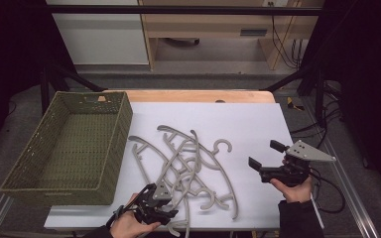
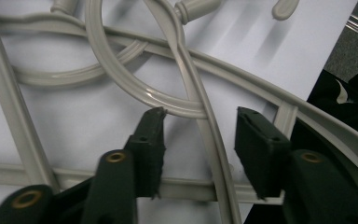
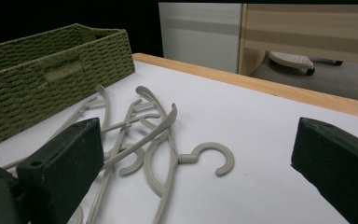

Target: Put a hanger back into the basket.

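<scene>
Hangers [image 1: 188, 163] lie in a tangled grey heap on the white table sheet [image 1: 248, 124], between the two hands, with one hook [image 3: 213, 157] curling out toward the open sheet. Left gripper [image 1: 154, 198] is down low at the near edge of the pile, right in among the bars. Its jaws are partly apart and straddle one thin hanger arm [image 2: 209, 135] that runs up between them; the pads are not pressing on it, gaps show on both sides, and a curved hook loop ends just at the tip of the left-hand pad. A flat crossbar [image 2: 186, 189] passes under both jaws. Right gripper [image 1: 265, 161] sits well apart from the heap, out over bare sheet on the right side, held level in the person's hand [image 1: 292, 188], grey plate on top. Its jaws stand wide apart with nothing between them, looking across the sheet at the pile. Green woven basket [image 1: 74, 144] stands on the left of the table, just beside the hangers. Wooden table edge [image 1: 198, 95] runs along the far side.
</scene>
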A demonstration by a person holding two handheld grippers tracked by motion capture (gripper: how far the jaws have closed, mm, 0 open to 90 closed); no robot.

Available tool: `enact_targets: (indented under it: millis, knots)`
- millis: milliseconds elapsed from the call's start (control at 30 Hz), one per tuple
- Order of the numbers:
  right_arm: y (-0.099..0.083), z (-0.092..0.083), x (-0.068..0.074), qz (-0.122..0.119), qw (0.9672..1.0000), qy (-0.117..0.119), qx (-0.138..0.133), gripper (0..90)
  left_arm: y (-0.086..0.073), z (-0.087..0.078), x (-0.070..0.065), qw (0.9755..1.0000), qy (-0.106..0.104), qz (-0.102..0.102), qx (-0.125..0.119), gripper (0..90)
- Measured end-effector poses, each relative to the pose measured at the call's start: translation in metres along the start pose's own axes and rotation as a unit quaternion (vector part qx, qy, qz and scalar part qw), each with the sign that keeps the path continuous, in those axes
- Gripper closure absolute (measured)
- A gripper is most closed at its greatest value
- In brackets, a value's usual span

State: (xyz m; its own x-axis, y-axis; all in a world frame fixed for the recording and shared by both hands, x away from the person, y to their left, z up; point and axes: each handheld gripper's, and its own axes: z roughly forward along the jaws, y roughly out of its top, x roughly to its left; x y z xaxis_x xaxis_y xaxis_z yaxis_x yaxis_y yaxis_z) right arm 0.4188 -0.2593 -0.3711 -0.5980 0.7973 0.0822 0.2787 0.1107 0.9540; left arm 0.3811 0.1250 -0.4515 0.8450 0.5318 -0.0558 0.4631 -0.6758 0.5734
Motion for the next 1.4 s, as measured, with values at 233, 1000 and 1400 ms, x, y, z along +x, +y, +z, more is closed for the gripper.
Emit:
enact_targets:
  millis: [233,1000,1400]
  knots:
    - [0.0,0.0,0.0,0.0,1.0,0.001,0.002,2.4,0.0,0.008,-0.002,0.9997,-0.001,-0.013,0.019,62.9]
    - [0.0,0.001,0.0,-0.001,1.0,0.005,0.004,2.5,0.0,0.003,0.001,0.9987,0.019,-0.045,0.016,80.9]
    - [0.0,0.0,-0.001,-0.003,1.0,0.004,0.002,2.8,0.002,-0.029,0.004,0.9985,0.022,-0.035,-0.035,81.0]
